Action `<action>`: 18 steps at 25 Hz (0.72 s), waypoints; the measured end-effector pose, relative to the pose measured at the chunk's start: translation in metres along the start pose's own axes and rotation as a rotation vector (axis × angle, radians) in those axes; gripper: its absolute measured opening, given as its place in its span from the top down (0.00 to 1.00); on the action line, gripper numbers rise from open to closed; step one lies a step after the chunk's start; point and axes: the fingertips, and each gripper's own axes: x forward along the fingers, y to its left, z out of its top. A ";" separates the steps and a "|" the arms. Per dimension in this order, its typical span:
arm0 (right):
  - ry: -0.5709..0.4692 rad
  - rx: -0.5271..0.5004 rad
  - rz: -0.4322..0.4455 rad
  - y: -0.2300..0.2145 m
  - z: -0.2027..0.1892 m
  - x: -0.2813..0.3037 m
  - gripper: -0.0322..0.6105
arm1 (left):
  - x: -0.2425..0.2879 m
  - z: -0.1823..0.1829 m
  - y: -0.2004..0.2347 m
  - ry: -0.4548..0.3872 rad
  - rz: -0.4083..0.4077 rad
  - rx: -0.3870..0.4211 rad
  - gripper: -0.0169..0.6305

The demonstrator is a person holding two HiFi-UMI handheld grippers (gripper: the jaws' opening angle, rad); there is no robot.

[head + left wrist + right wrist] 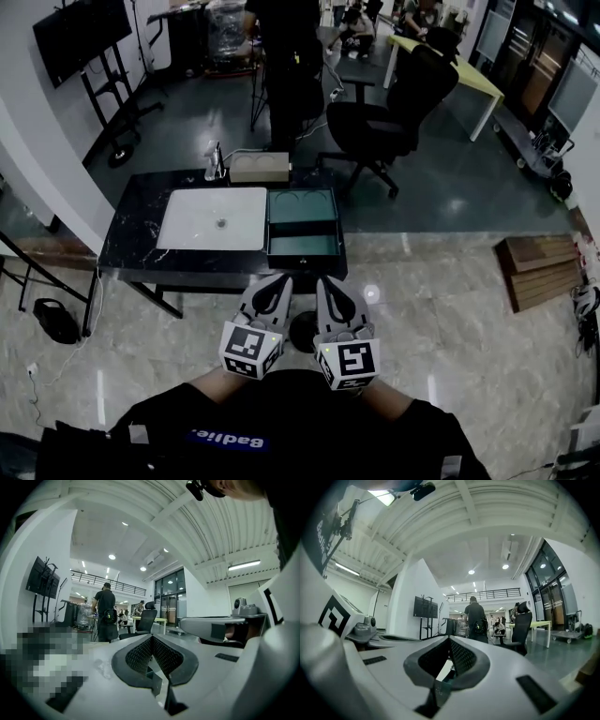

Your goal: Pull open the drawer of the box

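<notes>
While both grippers hang close to your body, left gripper and right gripper each with jaws pressed together on nothing, the teal box sits well beyond them on the dark tabletop, just right of a white tray. Its drawer front faces you, about midway between both grippers. The two round recesses on the box's top look empty.

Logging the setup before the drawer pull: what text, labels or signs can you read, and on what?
"Badlie": blue print on the person's dark shirt; last letters unsure.
"Badl": the same print, cut off at the right gripper view's left edge.
Left marker cube, right marker cube: square patterns, no words.
Teal box: no label readable.
</notes>
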 end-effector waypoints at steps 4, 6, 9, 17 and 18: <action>0.010 0.004 0.010 0.006 -0.005 -0.004 0.95 | -0.006 0.000 -0.007 -0.003 -0.005 0.011 0.99; 0.009 0.002 0.015 0.009 -0.006 -0.006 0.95 | -0.009 0.002 -0.007 -0.009 -0.003 0.015 0.99; 0.007 0.009 0.018 0.011 -0.007 -0.008 0.95 | -0.014 0.005 -0.009 -0.021 0.001 0.021 0.99; 0.027 0.031 0.041 0.020 -0.016 -0.008 0.95 | -0.023 -0.001 -0.008 -0.017 0.014 0.018 0.99; 0.027 0.032 0.044 0.021 -0.016 -0.008 0.95 | -0.024 -0.001 -0.007 -0.017 0.017 0.017 0.99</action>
